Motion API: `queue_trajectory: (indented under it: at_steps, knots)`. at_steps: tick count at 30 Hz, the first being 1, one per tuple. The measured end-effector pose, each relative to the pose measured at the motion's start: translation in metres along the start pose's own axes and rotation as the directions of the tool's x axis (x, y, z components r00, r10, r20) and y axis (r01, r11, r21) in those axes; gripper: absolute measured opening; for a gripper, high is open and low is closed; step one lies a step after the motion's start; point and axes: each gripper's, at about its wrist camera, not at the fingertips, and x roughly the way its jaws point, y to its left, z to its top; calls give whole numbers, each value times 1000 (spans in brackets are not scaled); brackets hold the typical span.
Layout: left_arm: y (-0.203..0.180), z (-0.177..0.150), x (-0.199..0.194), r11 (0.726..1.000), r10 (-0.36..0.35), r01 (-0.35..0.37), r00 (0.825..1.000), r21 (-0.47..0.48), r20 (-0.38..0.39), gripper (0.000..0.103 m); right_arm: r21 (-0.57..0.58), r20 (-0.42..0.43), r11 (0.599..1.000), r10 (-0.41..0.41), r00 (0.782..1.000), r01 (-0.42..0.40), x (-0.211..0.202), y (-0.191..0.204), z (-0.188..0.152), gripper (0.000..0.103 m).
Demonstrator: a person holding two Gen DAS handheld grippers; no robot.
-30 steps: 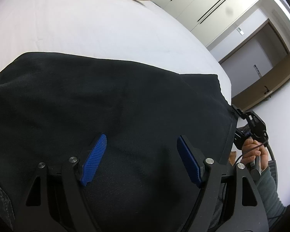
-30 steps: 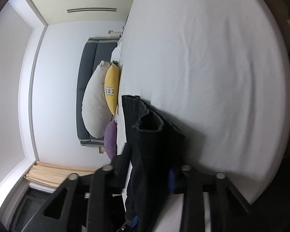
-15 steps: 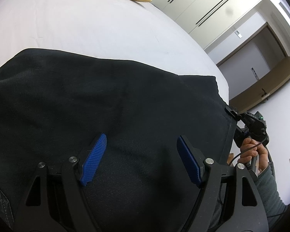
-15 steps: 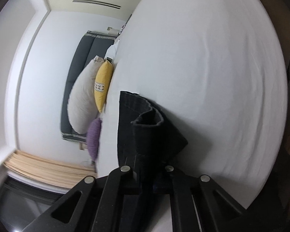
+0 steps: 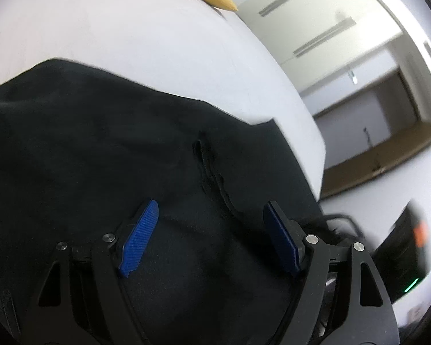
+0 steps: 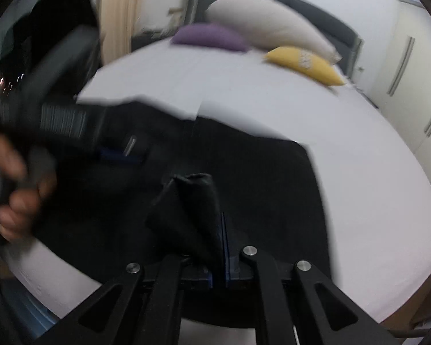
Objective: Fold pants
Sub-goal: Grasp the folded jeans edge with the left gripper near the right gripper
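We note black fabric pants (image 5: 106, 149) spread on the white bed (image 5: 135, 46); left tool (image 5: 211, 227) released above them, right tool (image 6: 218, 247) clenched on a pants fold.

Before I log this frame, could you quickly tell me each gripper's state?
Left gripper: open, holding nothing, over the black pants.
Right gripper: closed on a bunched fold of the pants.
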Motion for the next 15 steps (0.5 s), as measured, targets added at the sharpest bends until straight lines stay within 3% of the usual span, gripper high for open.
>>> queue_trajectory:
  at_steps: [9, 15]
  knots:
    - [7, 5, -9, 983, -80, 78, 997, -164, -5, 92, 20, 15, 997, -71, 997, 70, 4, 9, 0, 6]
    - [10, 8, -4, 959, -133, 116, 990, -259, -49, 93, -13, 91, 988, -149, 985, 151, -6, 22, 10, 7]
